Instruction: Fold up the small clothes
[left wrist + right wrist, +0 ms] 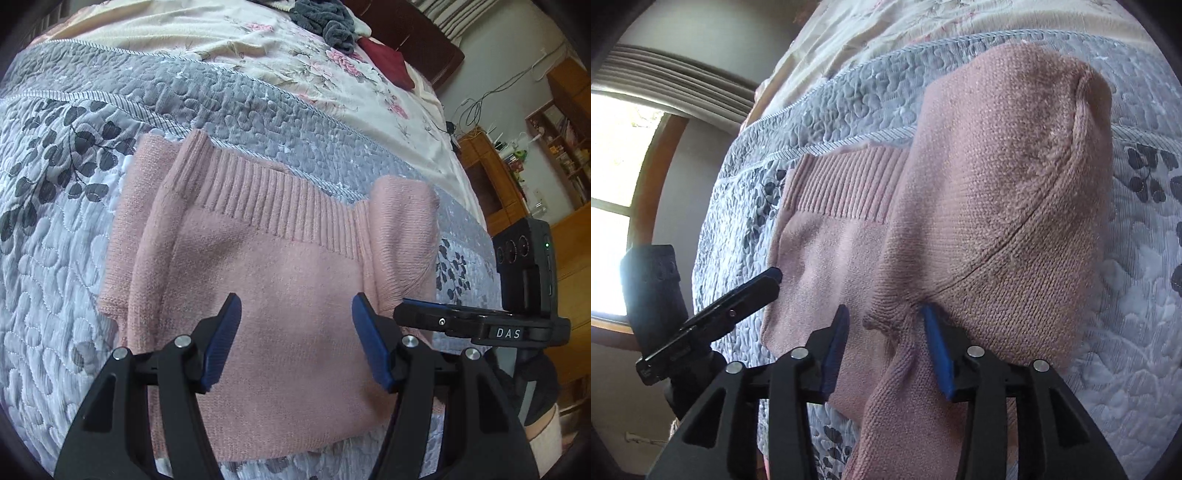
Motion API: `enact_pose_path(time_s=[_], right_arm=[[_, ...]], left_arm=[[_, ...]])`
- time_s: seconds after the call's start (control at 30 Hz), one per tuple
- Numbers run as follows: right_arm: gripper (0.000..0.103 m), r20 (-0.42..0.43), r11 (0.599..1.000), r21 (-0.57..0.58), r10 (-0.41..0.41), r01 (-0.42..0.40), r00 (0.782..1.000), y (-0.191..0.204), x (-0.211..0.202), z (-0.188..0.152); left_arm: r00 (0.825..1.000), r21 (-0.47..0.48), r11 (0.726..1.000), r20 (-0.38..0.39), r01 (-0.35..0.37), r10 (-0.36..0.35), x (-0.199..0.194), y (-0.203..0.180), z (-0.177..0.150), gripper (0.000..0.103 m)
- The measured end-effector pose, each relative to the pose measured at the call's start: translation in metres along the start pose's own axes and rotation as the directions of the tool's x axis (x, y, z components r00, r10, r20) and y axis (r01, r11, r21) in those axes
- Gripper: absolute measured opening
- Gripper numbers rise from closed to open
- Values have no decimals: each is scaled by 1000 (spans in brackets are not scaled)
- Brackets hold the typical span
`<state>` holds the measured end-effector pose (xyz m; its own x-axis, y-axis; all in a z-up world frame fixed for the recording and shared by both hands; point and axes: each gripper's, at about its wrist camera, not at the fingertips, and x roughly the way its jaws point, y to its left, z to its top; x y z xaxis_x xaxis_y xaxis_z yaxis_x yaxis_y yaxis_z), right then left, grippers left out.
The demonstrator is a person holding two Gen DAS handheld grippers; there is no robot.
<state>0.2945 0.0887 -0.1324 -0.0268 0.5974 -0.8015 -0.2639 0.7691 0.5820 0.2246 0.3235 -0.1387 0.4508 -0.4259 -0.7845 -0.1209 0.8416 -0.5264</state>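
Observation:
A small pink knit sweater lies flat on the quilted bedspread, its ribbed band at the far side. My left gripper hovers open over the sweater's near middle, with nothing between its blue pads. In the right wrist view a part of the pink sweater is folded over and bulges up. My right gripper is open, and a fold of the knit runs between its fingers and rests against the right pad. The right gripper shows side-on at the sweater's right edge.
The grey leaf-print quilt gives way to a cream floral sheet farther back, with a grey towel and a dark red cloth on it. Wooden shelves stand to the right of the bed. A window is at the left.

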Motion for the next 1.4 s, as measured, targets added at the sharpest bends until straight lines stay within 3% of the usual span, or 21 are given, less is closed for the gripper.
enact_pose_path(time_s=[0.17, 0.43, 0.67, 0.9, 1.07, 1.13, 1.2, 1.4], right_arm=[[46, 62, 998, 11, 54, -55, 997, -3, -37, -8], [48, 180, 997, 79, -30, 16, 983, -55, -97, -35], [48, 167, 987, 162, -52, 24, 985, -108, -93, -65], [48, 178, 979, 202, -17, -20, 984, -127, -82, -80], [48, 177, 981, 194, -20, -15, 984, -128, -79, -84], [48, 178, 982, 190, -23, -11, 984, -127, -79, -84], [48, 177, 982, 187, -28, -6, 984, -126, -78, -86], [48, 188, 985, 174, -36, 3, 982, -115, -81, -91]], left_arm=[[996, -33, 996, -27, 84, -85, 12, -18, 3, 63], [983, -58, 986, -91, 154, -159, 49, -50, 11, 65], [972, -83, 983, -157, 163, -174, 89, -67, 13, 65], [961, -104, 976, -186, 189, -206, 111, -78, 13, 63], [959, -104, 977, -200, 184, -202, 118, -89, 11, 49], [961, -110, 977, -191, 183, -202, 118, -91, 11, 32], [966, -110, 978, -170, 178, -195, 113, -93, 11, 24], [963, -117, 963, -89, 244, -255, 78, -92, 14, 20]])
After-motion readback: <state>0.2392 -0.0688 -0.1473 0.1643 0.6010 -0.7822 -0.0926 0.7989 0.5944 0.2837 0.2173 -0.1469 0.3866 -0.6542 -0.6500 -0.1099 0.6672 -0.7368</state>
